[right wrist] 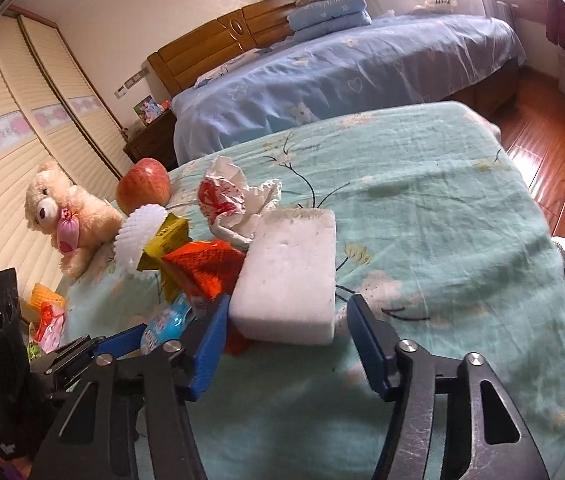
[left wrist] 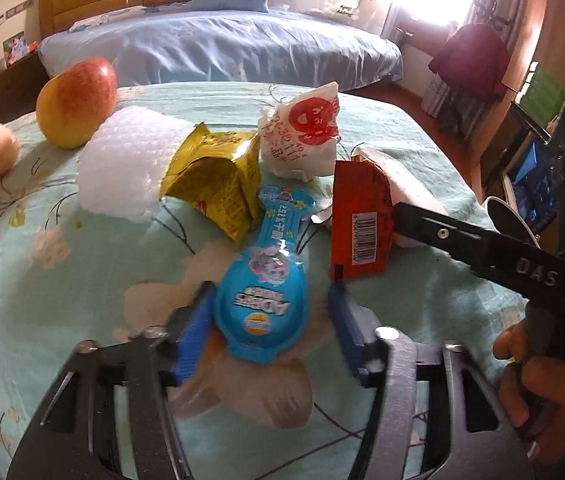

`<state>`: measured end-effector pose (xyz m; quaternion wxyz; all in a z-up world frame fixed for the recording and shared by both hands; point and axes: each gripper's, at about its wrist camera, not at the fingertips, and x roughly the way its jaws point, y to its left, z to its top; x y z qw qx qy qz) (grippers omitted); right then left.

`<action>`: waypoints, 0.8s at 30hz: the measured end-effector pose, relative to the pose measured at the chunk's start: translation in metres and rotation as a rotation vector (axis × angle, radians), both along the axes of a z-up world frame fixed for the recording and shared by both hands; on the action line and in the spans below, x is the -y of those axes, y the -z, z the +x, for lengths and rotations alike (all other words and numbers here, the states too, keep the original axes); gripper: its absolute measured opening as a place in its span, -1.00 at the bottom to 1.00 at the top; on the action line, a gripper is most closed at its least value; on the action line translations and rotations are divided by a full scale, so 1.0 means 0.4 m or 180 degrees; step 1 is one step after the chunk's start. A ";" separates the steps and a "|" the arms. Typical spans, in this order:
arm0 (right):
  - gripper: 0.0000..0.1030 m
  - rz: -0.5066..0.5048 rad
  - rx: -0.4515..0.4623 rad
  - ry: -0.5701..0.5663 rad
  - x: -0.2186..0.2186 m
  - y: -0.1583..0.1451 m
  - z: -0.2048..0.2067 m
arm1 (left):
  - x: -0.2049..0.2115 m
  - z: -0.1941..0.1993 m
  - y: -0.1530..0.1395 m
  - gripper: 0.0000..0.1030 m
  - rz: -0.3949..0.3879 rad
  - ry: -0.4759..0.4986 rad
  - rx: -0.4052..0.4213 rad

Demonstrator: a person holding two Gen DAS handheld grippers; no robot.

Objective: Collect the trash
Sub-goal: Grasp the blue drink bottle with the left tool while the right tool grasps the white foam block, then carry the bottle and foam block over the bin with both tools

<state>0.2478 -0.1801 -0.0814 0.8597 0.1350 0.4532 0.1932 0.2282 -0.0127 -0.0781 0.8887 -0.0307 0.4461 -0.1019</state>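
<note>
Both unclenched: left gripper straddles the blue spoon-shaped packet, right gripper flanks the white foam block.

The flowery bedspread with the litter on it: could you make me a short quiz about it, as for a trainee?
1. True or false: the blue wrapper lies between the pads of the left tongs, with a gap on each side.
2. What lies between the pads of the right tongs?
A. white foam block
B. teddy bear
C. apple
3. Fill in: the wrapper with the barcode is ____ in colour.

Key: 1 true; 2 A; 3 red.
</note>
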 end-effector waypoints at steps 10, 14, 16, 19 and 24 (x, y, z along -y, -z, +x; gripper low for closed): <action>-0.08 -0.0017 0.0087 -0.0007 0.028 -0.021 -0.052 | -0.006 -0.038 -0.027 -0.13 0.0035 -0.0058 0.0182; -0.08 0.0001 0.0124 0.0048 0.056 -0.037 -0.086 | -0.011 -0.082 -0.034 -0.13 -0.0022 -0.0120 0.0226; -0.08 0.0003 0.0141 0.0075 0.072 -0.044 -0.107 | -0.011 -0.101 -0.032 -0.13 -0.0061 -0.0126 0.0211; -0.08 -0.0001 0.0155 0.0099 0.090 -0.050 -0.132 | -0.002 -0.133 -0.029 -0.13 -0.0116 -0.0114 0.0182; -0.08 -0.0009 0.0165 0.0123 0.114 -0.057 -0.175 | 0.028 -0.168 -0.036 -0.13 -0.0171 -0.0009 0.0177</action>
